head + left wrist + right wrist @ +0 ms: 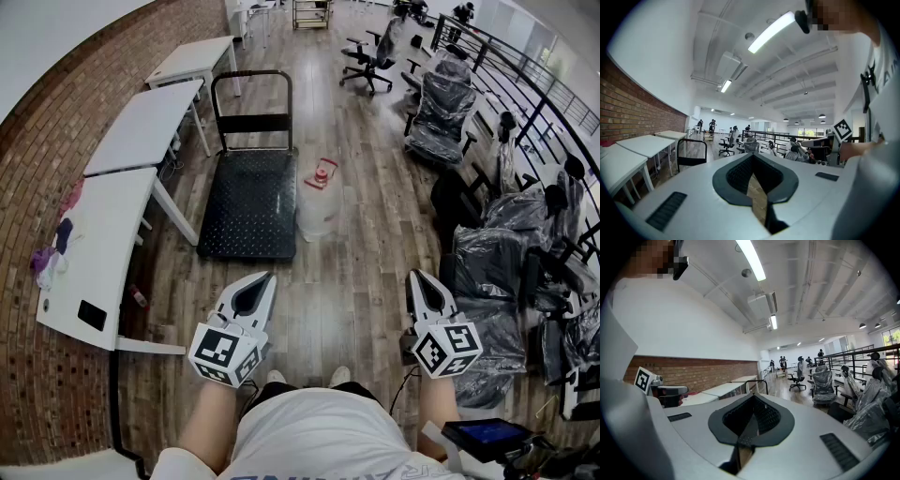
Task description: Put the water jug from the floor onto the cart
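Clear plastic water jug [317,214] with a red cap and carry handle stands upright on the wooden plank floor [361,281], just beside the right edge of the black flat platform cart [246,202] and far ahead of me. My left gripper [265,278] and right gripper [416,276] hang near my body, well apart from the jug, both clenched with their tips together and nothing between them. The first risk, I judge, is arriving with the jaws shut and knocking the jug over instead of taking it. Its body looks wide, round and smooth, so a squeeze from one side could slide off. A pinch on the red top alone might let it swing or slip, more so if it holds water, which I cannot tell from here. The cart probably rolls, so nudging the jug against its edge could push it left toward the white desks [141,127]. Lifting too low could catch the jug's base on the deck's rim.
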A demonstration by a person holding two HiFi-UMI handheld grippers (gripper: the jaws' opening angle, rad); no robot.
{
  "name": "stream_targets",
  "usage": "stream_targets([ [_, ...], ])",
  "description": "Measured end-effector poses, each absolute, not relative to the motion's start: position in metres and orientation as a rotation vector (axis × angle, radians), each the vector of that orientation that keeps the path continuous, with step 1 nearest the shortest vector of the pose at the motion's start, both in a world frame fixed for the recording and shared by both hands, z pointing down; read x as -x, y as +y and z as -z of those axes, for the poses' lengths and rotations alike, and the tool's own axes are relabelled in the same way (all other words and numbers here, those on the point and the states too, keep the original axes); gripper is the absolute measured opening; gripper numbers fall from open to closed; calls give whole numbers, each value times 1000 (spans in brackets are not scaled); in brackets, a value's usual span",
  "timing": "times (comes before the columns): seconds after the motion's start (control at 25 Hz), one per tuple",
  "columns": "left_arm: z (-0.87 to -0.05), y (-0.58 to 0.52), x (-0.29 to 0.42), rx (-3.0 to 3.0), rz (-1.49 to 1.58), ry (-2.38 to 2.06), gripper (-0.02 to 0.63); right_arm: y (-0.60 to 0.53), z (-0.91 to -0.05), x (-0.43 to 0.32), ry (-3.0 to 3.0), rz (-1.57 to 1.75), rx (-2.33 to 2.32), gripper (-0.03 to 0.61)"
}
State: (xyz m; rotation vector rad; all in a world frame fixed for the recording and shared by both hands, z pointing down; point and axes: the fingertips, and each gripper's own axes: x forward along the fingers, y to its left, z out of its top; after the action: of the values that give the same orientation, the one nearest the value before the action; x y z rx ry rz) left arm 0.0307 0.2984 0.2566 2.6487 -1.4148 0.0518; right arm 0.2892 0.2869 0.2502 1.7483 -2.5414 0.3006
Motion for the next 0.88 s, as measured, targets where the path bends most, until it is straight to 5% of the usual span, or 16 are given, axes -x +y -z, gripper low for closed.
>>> stream_targets([
  [0.88,-252,301,-63,-2640,-79,-1458,0,283,-255,-320,-2583,-330,-1718,3],
])
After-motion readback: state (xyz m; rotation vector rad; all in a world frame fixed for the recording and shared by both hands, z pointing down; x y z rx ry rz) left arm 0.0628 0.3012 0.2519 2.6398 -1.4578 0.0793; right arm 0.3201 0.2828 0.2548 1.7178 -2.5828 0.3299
